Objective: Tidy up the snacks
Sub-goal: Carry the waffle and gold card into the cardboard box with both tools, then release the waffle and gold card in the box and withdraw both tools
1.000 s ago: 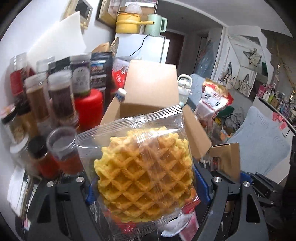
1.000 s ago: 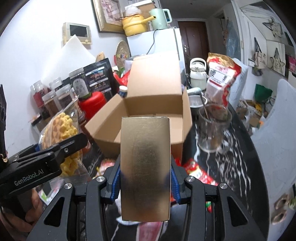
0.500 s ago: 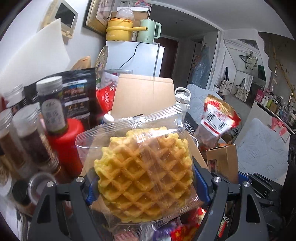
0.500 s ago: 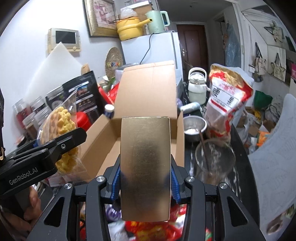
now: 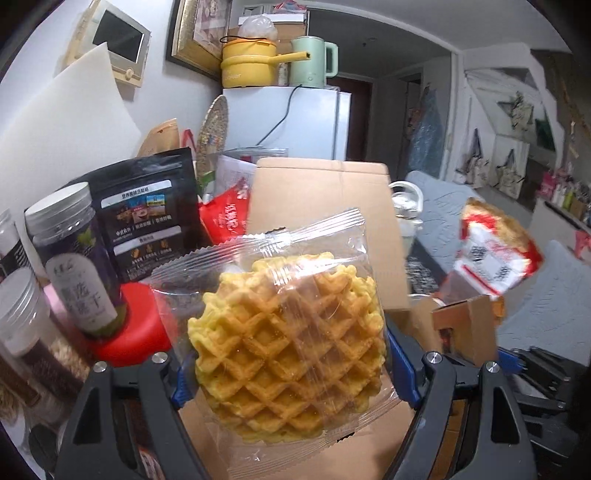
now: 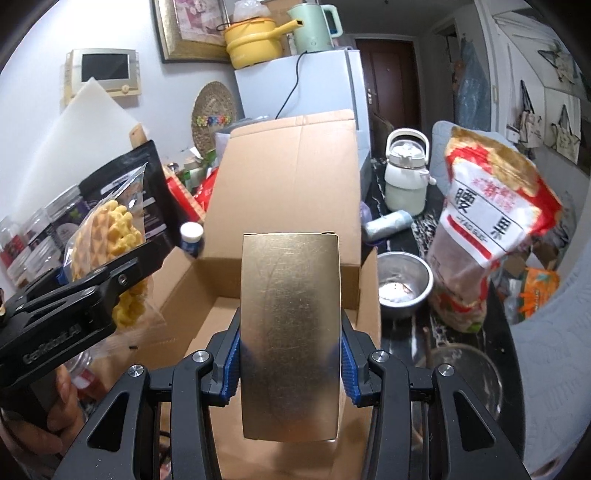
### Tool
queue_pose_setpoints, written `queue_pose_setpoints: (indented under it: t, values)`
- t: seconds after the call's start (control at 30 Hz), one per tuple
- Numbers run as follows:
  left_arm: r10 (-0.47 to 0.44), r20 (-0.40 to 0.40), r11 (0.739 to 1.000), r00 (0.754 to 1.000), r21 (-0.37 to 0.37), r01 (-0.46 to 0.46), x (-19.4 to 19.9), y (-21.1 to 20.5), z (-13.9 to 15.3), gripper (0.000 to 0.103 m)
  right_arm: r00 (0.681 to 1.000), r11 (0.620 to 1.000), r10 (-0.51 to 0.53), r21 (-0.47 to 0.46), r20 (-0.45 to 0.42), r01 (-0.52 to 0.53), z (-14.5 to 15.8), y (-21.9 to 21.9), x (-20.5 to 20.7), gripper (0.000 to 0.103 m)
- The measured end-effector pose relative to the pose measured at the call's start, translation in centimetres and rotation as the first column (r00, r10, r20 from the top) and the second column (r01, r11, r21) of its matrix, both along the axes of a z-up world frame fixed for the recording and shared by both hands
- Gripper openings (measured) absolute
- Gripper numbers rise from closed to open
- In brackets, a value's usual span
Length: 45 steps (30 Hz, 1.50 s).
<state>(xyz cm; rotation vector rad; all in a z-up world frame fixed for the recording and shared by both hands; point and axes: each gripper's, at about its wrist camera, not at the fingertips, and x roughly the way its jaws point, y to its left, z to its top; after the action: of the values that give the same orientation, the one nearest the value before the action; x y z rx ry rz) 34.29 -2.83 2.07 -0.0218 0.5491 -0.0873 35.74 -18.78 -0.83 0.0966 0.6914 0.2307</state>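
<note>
Open cardboard box (image 6: 280,206) sits on the cluttered counter (image 6: 424,229), under both loads. Risk: gold box (image 6: 290,332) or waffle packet (image 5: 291,325) catching a flap and slipping. Right hand-held gripper (image 6: 290,365) clamps the gold box; left hand-held gripper (image 5: 291,373) clamps the packet, both above the opening.

Probably home kitchen, fridge (image 6: 314,96), kettle (image 6: 312,26), jars (image 5: 70,258)

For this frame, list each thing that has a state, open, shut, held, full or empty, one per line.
Left tool: shut on the waffle pack.
Right tool: shut on the gold box.
Waffle pack: sealed, held upright.
Gold box: closed, held.
Carton: open, back flap up; the floor that shows is bare.
Steel bowl: nearly empty, white residue.
Jar: lidded.
</note>
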Motion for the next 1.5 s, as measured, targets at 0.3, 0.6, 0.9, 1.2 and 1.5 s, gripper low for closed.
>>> queue_pose_setpoints:
  t: [0.3, 0.6, 0.9, 1.2, 1.5]
  values:
    - [0.012, -0.044, 0.997, 0.999, 0.071, -0.009, 3.7, -0.5, -2.1, 0.082, 0.998, 1.000, 0.008, 0.002, -0.065, -0.008, -2.0, 0.0, 3.4, 0.044]
    - [0.011, -0.094, 0.988, 0.995, 0.151, 0.003, 4.9, -2.0, -3.8, 0.082, 0.990, 0.999, 0.023, -0.041, -0.138, -0.029, -3.9, 1.2, 4.9, 0.044]
    - [0.012, -0.125, 0.987, 0.992, 0.159, 0.009, 5.2, -2.1, -4.2, 0.082, 0.986, 0.995, -0.008, -0.097, -0.169, -0.009, -4.4, 1.4, 5.0, 0.047]
    - [0.025, -0.075, 0.986, 0.997, 0.163, -0.013, 3.1, -1.5, -2.2, 0.082, 0.992, 0.992, -0.025, -0.127, -0.121, 0.009, -2.5, 1.8, 3.6, 0.050]
    - [0.038, -0.004, 0.986, 0.999, 0.163, -0.037, -0.3, -0.7, 1.1, 0.082, 0.999, 0.990, -0.026, -0.137, -0.046, 0.019, 0.9, 2.6, 0.2, 0.050]
